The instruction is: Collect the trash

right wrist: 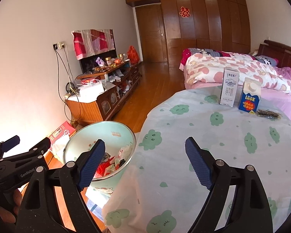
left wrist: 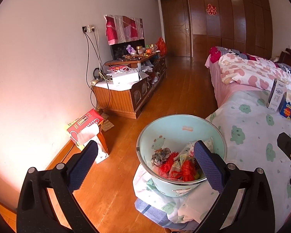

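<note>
The left gripper (left wrist: 145, 161) stands with its jaws wide apart and nothing between them; in the left wrist view it hangs above the rim of the pale green trash bucket (left wrist: 176, 124). The right gripper (right wrist: 143, 163) is likewise wide and empty, positioned over the table covered with a cloud-print cloth (right wrist: 203, 132). The bucket sits just beside the table edge on a low seat draped in cloth. It already contains collected trash (left wrist: 176, 165): red netting, crumpled wrappers and a grey-patterned scrap. Judged from this, part of the task is done. Remaining candidates stand at the far side of the table: a white milk carton (right wrist: 229, 86), a blue carton marked LOOK (right wrist: 249, 97) touching or just beside it, and a dark flat packet (right wrist: 268, 114) lying near the blue carton. Whether the cartons are empty cannot be determined. The cloth between the right gripper and these items is bare, so no obstruction lies on the approach. Around the work area: a red tissue box (left wrist: 85, 124) on the wooden floor against the wall, a cluttered low cabinet (left wrist: 126, 97) with cables trailing from a wall socket, and a bed (right wrist: 232, 68) with a heart-print quilt directly behind the cartons.
</note>
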